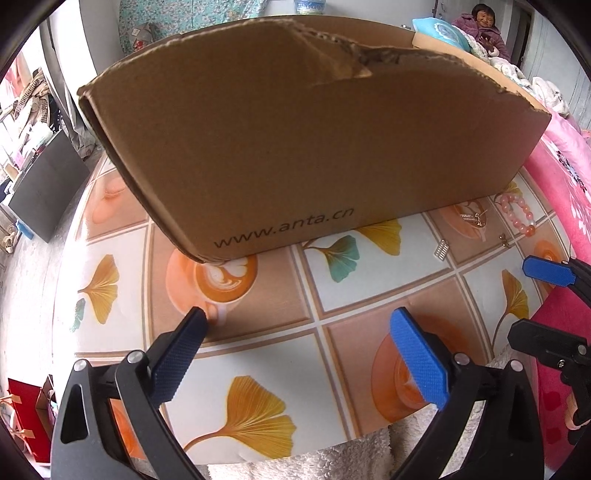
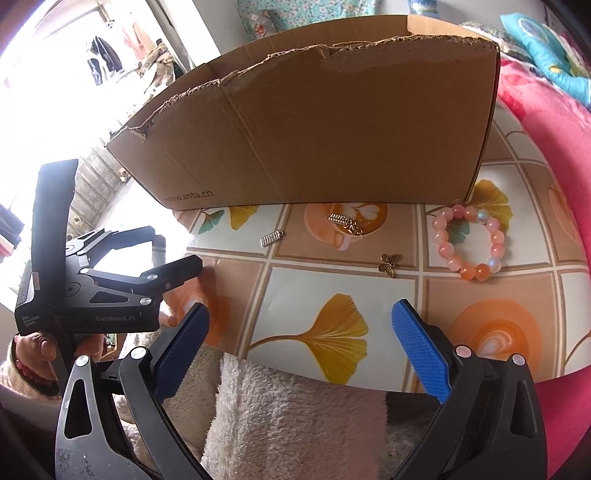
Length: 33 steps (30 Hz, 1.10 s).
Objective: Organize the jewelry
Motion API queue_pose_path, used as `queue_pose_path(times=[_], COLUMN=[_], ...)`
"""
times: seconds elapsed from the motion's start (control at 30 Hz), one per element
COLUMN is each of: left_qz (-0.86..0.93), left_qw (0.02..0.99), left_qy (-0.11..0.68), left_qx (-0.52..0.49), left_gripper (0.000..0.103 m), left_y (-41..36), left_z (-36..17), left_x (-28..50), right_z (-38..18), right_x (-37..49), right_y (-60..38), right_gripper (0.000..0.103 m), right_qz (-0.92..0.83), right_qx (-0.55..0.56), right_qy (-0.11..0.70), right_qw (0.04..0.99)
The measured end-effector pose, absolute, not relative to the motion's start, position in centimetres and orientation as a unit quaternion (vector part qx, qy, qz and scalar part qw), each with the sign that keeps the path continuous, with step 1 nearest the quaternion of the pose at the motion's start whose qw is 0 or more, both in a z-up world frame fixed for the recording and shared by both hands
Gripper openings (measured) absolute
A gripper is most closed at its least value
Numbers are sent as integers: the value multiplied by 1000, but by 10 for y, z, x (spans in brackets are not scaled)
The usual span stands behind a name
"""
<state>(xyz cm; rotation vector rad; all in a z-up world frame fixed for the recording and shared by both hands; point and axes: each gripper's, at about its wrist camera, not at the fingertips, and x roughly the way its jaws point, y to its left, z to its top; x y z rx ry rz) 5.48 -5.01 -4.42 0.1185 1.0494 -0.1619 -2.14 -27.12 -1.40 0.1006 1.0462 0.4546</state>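
A pink bead bracelet (image 2: 471, 242) lies on the patterned table by the right end of a brown cardboard box (image 2: 314, 129). Left of it lie a bronze butterfly charm (image 2: 388, 264), a gold chain piece (image 2: 347, 223) and a small silver charm (image 2: 271, 238). In the left wrist view the same bracelet (image 1: 517, 214) and silver charm (image 1: 442, 250) sit far right, under the box (image 1: 295, 147). My right gripper (image 2: 301, 321) stands open over the table's near edge with nothing between its blue pads. My left gripper (image 1: 299, 325) is open and holds nothing, further left.
The table (image 2: 332, 295) carries a leaf and coffee-cup print. A white fluffy towel (image 2: 280, 413) hangs below its near edge. Pink bedding (image 2: 554, 147) lies to the right. A person sits at the far right behind the box (image 1: 484, 26). A hand (image 2: 33, 354) grips the left gripper's handle.
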Motion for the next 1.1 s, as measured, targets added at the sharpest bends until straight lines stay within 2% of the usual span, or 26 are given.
queue_pose_path(times=[0.3,0.7,0.97,1.03,1.1], left_qz=[-71,-66,-63,-64,-63], left_qw=[862,862,862,862,863], left_qy=[500,499,500,500,500], left_qx=[52,50,48,49,48], left_gripper=[97,97,97,97,98], left_y=[-48,-46,-45,-45,-45], left_z=[-42,-40,-39,-39,-39], left_x=[54,54,53,54,54], right_z=[-11,-9,-3,-1,1], right_x=[-20,-23,-30,-33,-37], right_y=[-265,-267,-267,-269,-269], right_gripper=[95,95,95,93,85], right_qz=[203,199,155,144,139], right_qx=[-1,-2,-35,-46,-58], right_qy=[505,507,479,469,460], right_qw=[839,839,863,870,875])
